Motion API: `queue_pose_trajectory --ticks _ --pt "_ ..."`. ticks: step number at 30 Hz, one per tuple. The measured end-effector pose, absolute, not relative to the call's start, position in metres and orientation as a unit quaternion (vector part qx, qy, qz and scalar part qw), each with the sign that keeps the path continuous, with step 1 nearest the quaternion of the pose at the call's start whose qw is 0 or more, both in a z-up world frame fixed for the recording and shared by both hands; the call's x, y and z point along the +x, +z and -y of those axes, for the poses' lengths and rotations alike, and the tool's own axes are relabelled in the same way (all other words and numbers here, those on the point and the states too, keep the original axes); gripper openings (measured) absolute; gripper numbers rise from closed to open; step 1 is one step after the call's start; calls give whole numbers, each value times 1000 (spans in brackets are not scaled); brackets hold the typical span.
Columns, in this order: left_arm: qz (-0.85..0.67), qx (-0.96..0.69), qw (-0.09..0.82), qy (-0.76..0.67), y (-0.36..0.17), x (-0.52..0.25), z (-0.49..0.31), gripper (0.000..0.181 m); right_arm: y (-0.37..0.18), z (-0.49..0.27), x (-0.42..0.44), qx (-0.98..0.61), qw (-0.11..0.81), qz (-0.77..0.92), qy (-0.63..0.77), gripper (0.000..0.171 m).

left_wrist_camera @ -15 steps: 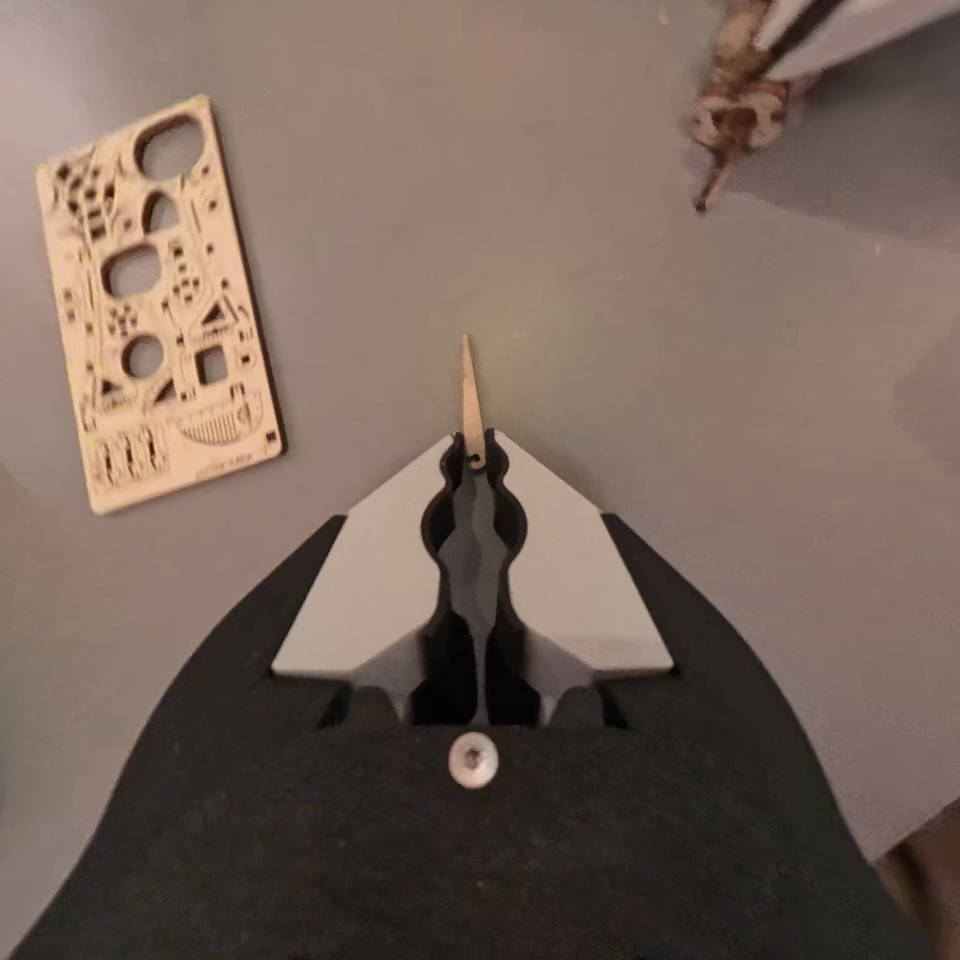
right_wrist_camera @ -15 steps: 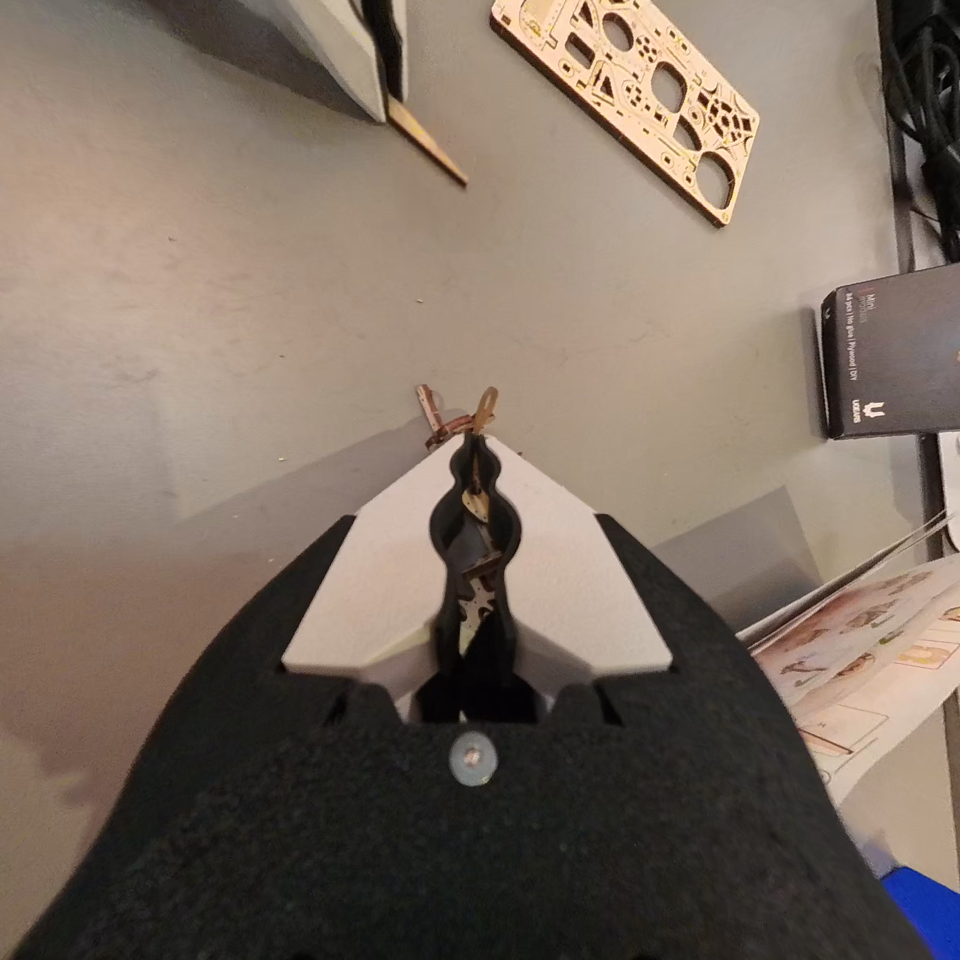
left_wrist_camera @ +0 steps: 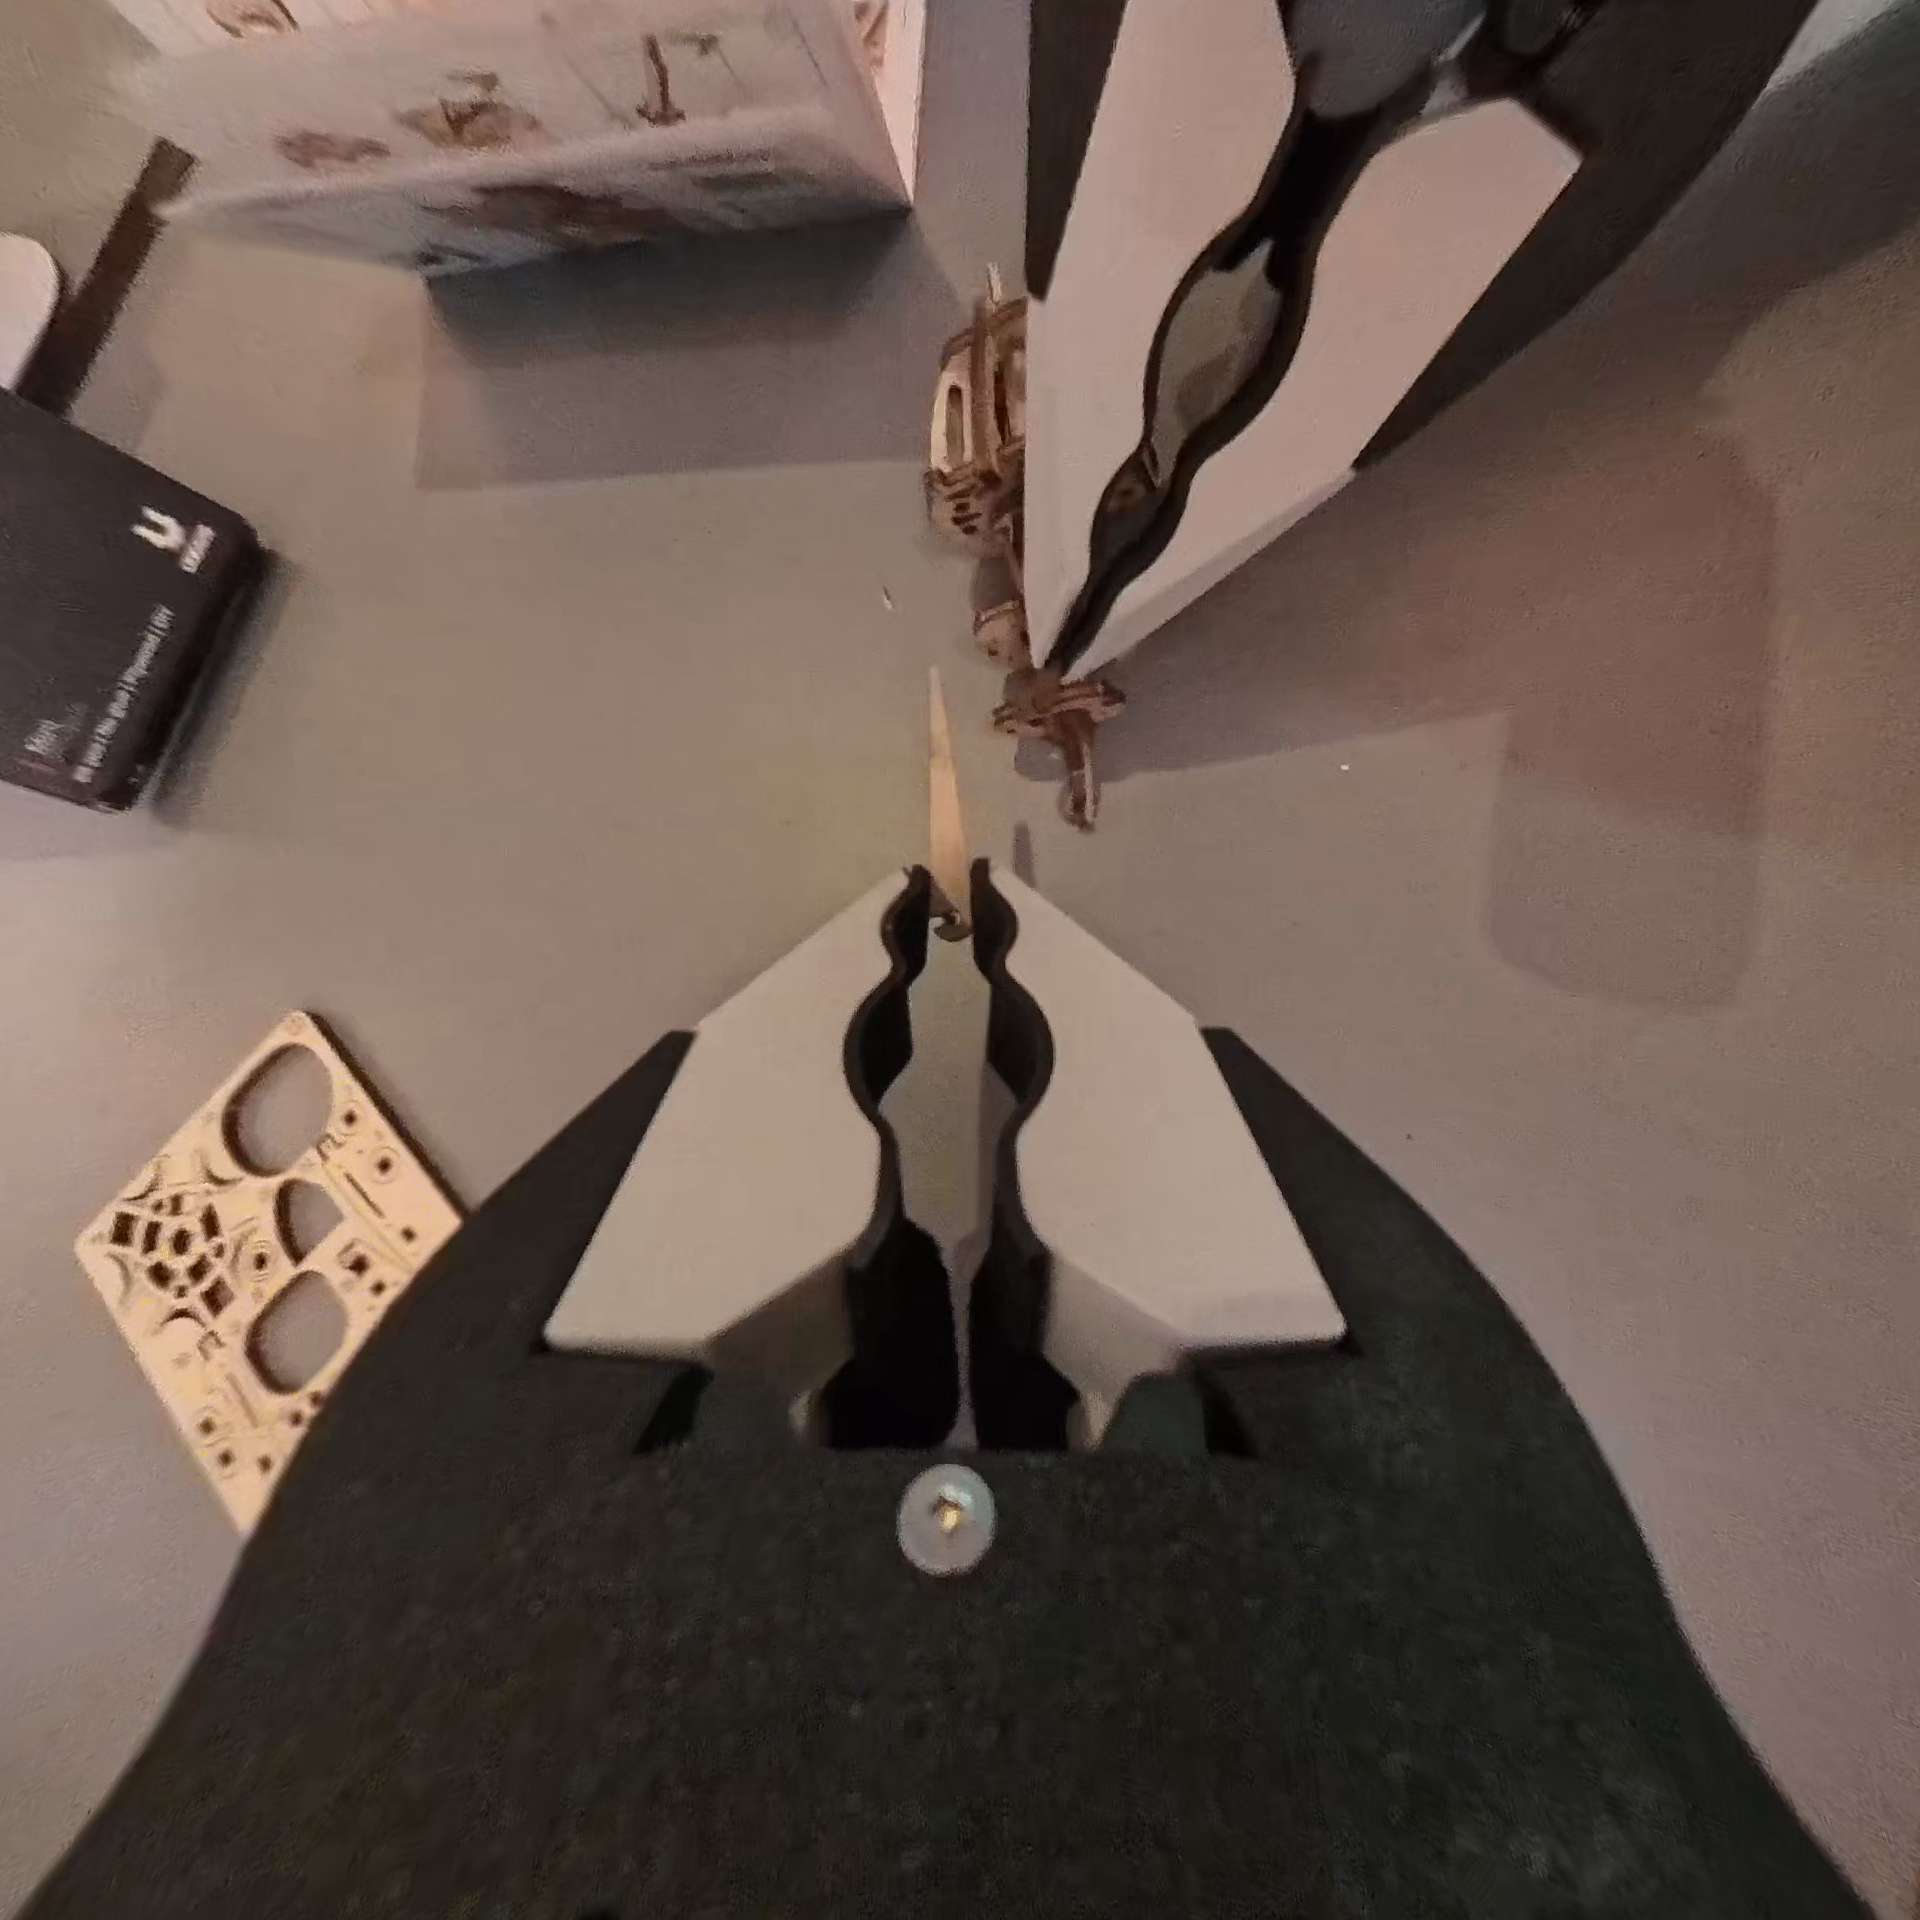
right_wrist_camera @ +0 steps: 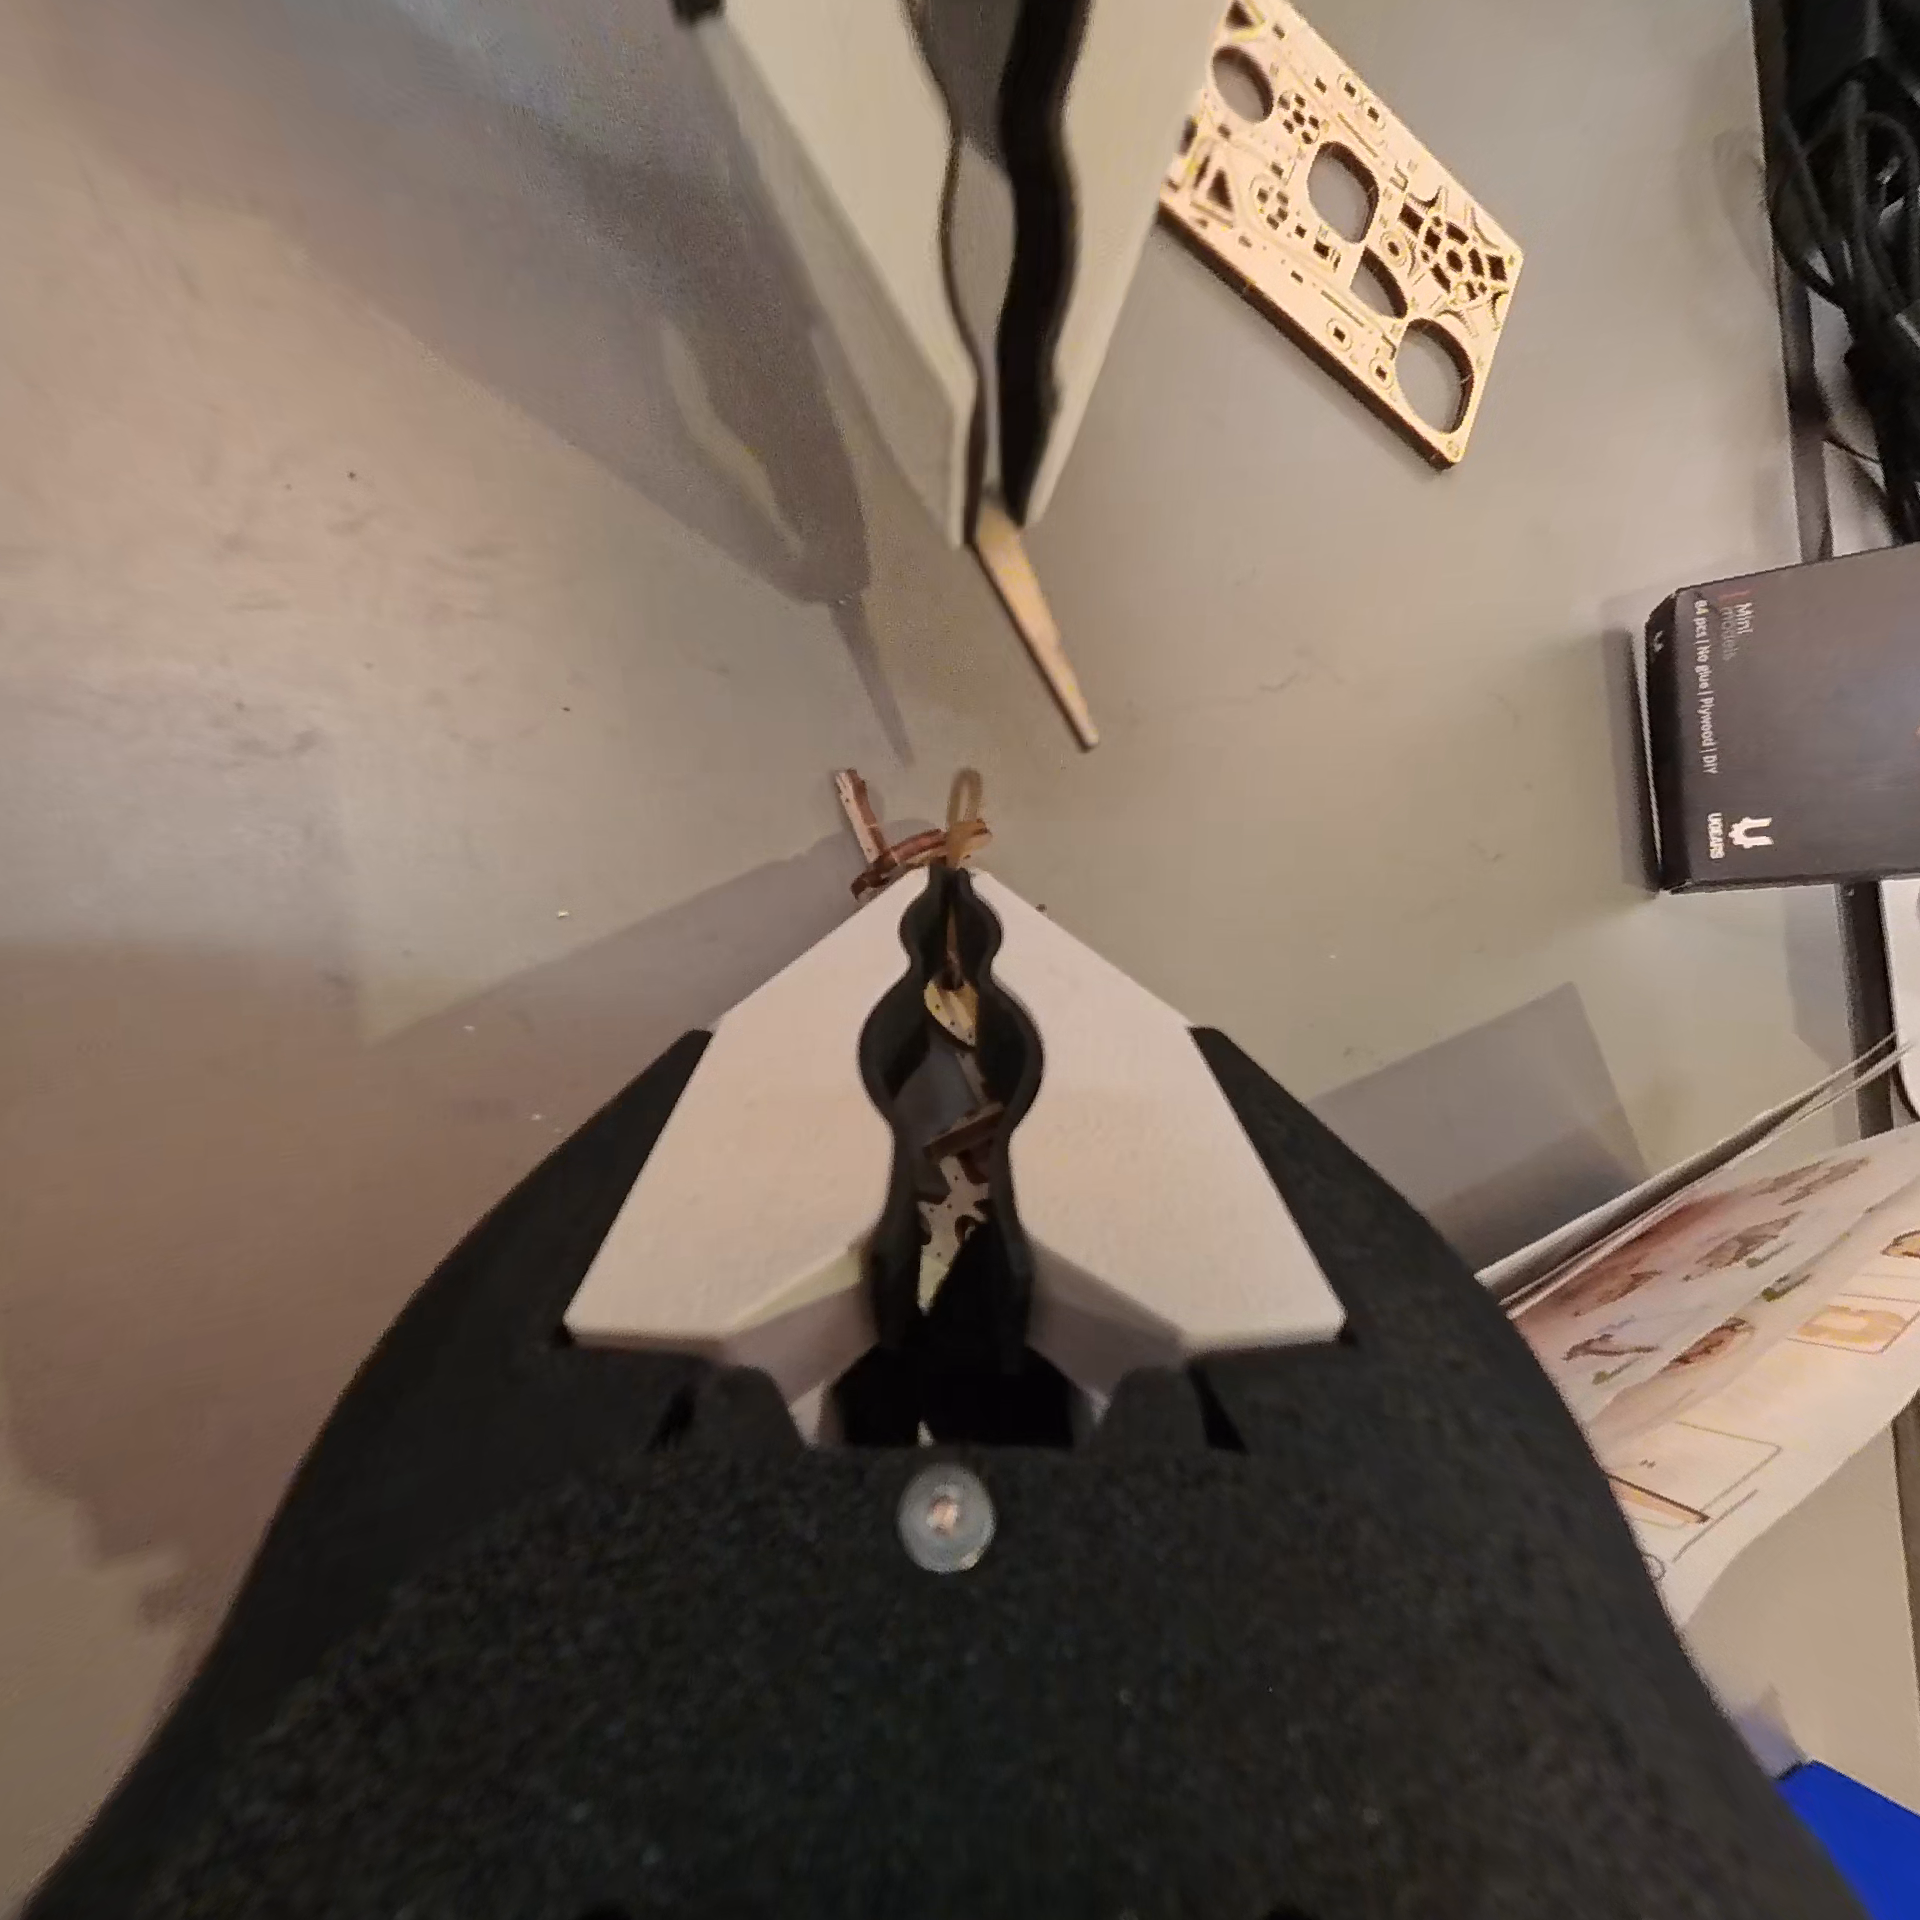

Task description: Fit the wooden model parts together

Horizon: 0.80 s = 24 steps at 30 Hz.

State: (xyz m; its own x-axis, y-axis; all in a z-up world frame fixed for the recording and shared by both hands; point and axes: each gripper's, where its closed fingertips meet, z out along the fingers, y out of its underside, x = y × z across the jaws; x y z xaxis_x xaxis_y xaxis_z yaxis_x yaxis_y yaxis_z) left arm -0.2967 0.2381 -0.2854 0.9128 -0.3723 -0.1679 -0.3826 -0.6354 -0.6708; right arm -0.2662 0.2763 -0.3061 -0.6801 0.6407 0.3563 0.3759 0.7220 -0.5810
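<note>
Right now my left gripper is pinched on a thin tapered wooden sliver that juts toward frame centre in the left wrist view. My right gripper is clamped on the partly built wooden model, whose small prongs stick out past the tips at mid-frame of the right wrist view; from the left camera the same model hangs beside that gripper in the upper middle.

The sliver's tip sits near the model but not touching. My worry is the approach: the piece is thin and held only at its base, so I judge a slightly off-angle push could flex or snap it, or twist it in the pads. The model's prongs look fragile too. I cannot make out the receiving slot from either view. The punched-out plywood sheet lies well clear in the upper right.
</note>
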Motion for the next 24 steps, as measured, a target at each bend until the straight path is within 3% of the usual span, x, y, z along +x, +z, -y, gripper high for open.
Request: queue_pose_trajectory --ticks 6,16,24 --pt "-288 -896 339 -3 -287 -284 -226 5 -306 -277 -266 -289 277 885 238 0" --pt "-296 -898 325 26 -286 -294 -231 5 -306 -277 -266 -289 279 885 234 0" --pt "-294 -907 297 -47 -294 -288 -238 5 -306 -277 -266 -290 279 885 234 0"
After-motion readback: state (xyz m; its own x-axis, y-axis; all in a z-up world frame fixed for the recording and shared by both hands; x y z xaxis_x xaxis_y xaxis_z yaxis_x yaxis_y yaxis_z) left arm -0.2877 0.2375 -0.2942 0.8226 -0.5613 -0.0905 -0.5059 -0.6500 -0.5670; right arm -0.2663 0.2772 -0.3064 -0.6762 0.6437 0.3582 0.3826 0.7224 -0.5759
